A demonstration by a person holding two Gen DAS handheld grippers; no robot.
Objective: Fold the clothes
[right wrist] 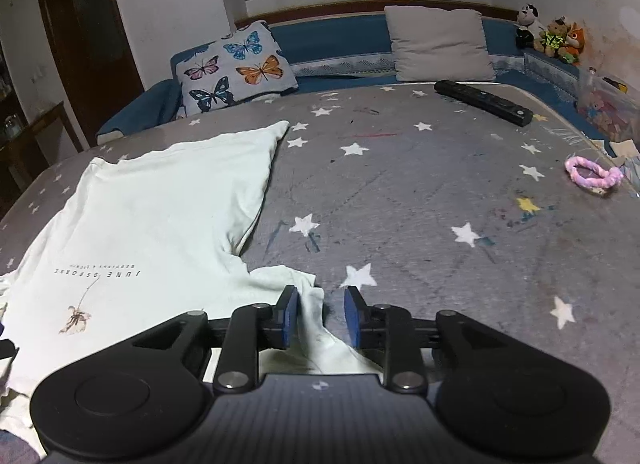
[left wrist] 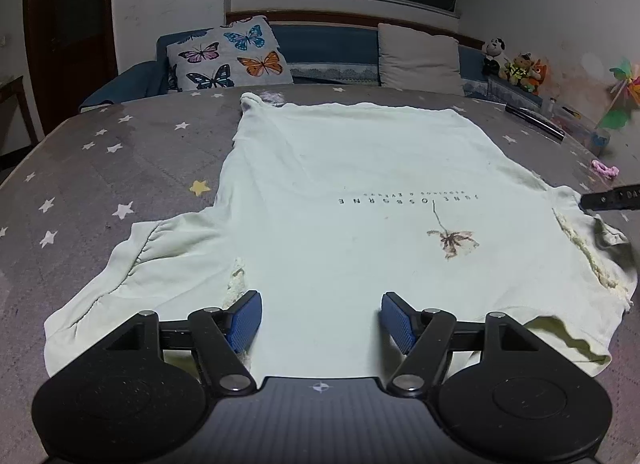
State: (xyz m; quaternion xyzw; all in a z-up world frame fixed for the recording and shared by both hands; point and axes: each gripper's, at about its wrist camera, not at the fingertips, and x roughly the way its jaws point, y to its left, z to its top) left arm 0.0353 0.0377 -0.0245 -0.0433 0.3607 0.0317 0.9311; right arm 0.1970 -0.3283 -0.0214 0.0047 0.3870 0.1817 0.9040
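Note:
A pale green T-shirt [left wrist: 352, 184] with black lettering and a small flower print lies spread flat on the grey star-patterned bed cover [left wrist: 120, 152], neck end towards me. My left gripper [left wrist: 321, 318] is open wide, low over the neck end, between the two sleeves. In the right wrist view the shirt [right wrist: 152, 216] lies at the left, and its sleeve [right wrist: 316, 328] runs between the fingers of my right gripper [right wrist: 317, 314]. The jaws stand partly open around the sleeve, with a gap on each side. The right gripper's tip also shows in the left wrist view [left wrist: 612, 200].
A black remote [right wrist: 484, 108] and a pink braided loop [right wrist: 592, 176] lie on the cover at the right. A butterfly pillow [left wrist: 232, 54], a grey pillow [left wrist: 420, 58] and soft toys [left wrist: 516, 64] line the blue bench behind.

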